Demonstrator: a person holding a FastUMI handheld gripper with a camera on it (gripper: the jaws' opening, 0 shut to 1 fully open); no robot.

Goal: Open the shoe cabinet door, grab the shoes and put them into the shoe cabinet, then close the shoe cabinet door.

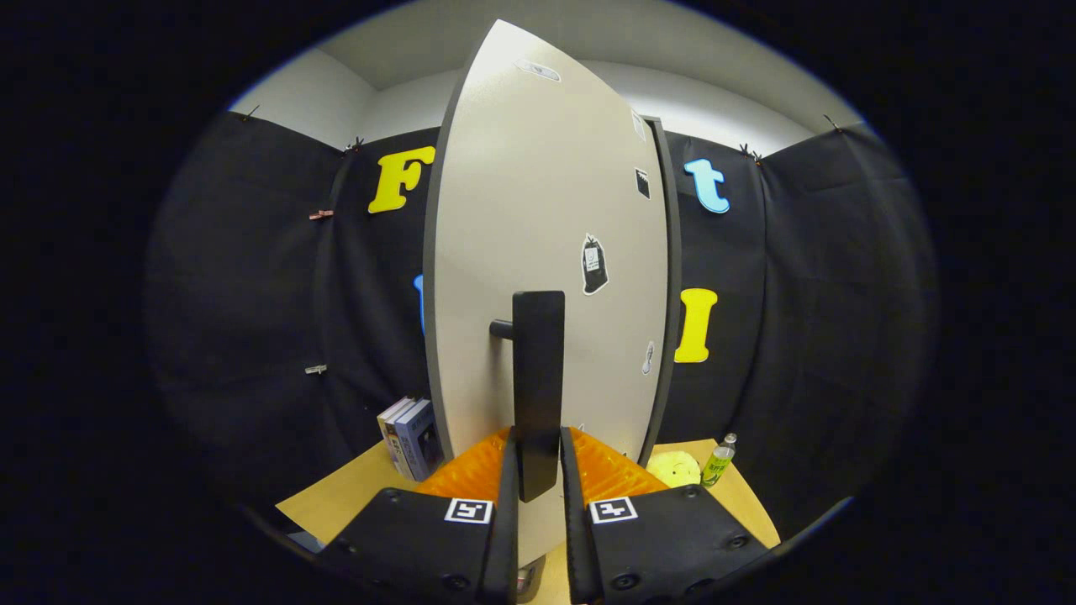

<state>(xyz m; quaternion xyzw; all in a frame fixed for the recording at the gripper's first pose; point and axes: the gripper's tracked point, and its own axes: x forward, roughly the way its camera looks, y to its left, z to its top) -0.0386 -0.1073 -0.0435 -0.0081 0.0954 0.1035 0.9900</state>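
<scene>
My gripper [538, 470] is clamped on the door handle [538, 386] between its fingers, cabinet door [538, 210] just ahead. I should follow the hinge arc, keeping the grip square.

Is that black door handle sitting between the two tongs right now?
Yes: the black handle on the pale cabinet door stands upright between the two fingers of the tongs, which press against its lower end from both sides.
</scene>
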